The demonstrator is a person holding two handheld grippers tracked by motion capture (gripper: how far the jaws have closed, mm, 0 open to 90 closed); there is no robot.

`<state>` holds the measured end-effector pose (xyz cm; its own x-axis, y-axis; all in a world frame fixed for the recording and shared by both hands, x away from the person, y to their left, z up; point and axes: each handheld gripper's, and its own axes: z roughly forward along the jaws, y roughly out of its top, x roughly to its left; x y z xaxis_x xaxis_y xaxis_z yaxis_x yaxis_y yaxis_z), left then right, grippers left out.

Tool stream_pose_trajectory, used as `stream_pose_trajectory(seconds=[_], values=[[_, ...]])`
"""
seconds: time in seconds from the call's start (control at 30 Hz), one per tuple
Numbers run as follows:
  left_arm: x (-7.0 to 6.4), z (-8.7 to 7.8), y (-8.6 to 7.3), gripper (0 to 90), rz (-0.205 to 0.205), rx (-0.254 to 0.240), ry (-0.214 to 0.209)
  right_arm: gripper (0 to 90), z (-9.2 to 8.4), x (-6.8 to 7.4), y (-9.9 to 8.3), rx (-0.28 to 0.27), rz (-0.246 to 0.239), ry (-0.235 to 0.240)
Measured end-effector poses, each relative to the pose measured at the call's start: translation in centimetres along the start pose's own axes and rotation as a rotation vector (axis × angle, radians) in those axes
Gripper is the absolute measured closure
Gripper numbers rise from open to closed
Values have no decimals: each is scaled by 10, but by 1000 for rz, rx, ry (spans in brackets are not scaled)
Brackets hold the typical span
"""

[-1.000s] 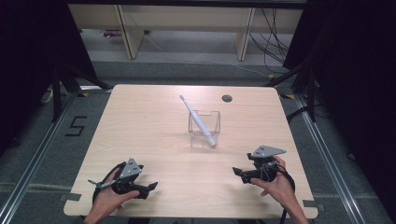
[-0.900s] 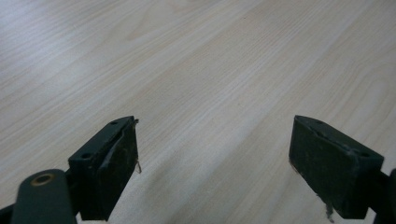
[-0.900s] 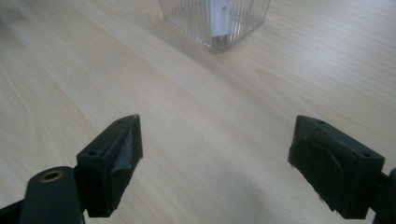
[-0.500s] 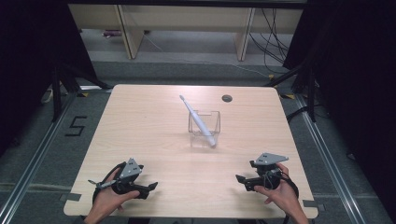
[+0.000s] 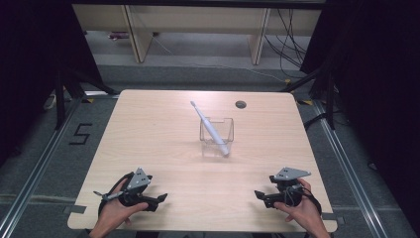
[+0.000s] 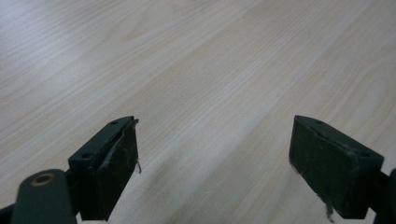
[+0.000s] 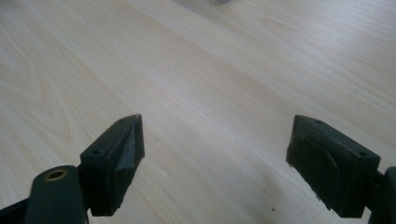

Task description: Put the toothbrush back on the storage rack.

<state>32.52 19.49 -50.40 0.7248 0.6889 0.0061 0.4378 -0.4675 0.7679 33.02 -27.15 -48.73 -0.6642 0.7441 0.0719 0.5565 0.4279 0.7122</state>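
Toothbrush (image 5: 212, 128), a pale electric one, leans tilted in a clear square holder (image 5: 217, 136) that stands on the light wooden tabletop (image 5: 163, 148); its lower end rests at the holder's near right corner, and its slim head sticks up and out past the holder's far left rim. Taking the holder as the landmark, a small dark round hole (image 5: 240, 104) in the tabletop lies beyond it and slightly to its right, near the far edge. The left claw (image 5: 157, 199) sits well apart from the holder, nearer the person and to the holder's left, close to the near edge of the tabletop, held in the person's left hand (image 5: 115, 214). The right claw (image 5: 260, 196) is likewise well apart from the holder, on the near side and to its right, held in the right hand (image 5: 303, 210). In the left gripper view the left claw (image 6: 212, 154) has its two black jaws spread wide with bare wood grain between them, gripping nothing. In the right gripper view the right claw (image 7: 215, 154) is also spread wide and empty, low over the tabletop, with a blurred bit of the holder's base just at the top edge.
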Motion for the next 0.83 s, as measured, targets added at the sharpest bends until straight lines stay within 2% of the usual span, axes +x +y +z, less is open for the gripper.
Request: stream_pose_trajectory(seconds=[0.03,0.1,0.17,0.23,0.27,0.3,0.33,0.37,0.4,0.43,0.5,0.7,0.83], values=[[0,0,0,151,0,0,0,195,0,-1,-1,2,-17,0],[0,0,0,151,1,0,0,195,-2,1,-2,6,20,1],[0,0,0,151,1,0,0,197,-3,1,-3,6,18,1],[0,0,0,151,2,0,0,197,-3,3,-5,20,38,6],[0,0,0,151,4,1,1,197,-2,1,-6,13,16,0],[0,0,0,152,4,1,1,198,-2,1,-6,13,13,0],[0,0,0,151,3,1,0,198,-1,-1,-6,8,-4,16],[0,0,0,151,3,2,0,198,-2,0,-7,10,7,-1],[0,0,0,151,2,1,0,198,-3,3,-7,29,54,3],[0,0,0,152,2,1,0,198,-2,1,-8,15,19,-2],[0,0,0,152,2,1,0,198,-3,2,-8,31,44,7],[0,0,0,151,3,1,0,198,-2,0,-8,29,34,7],[0,0,0,151,2,0,0,198,-1,-3,-9,27,5,0]])
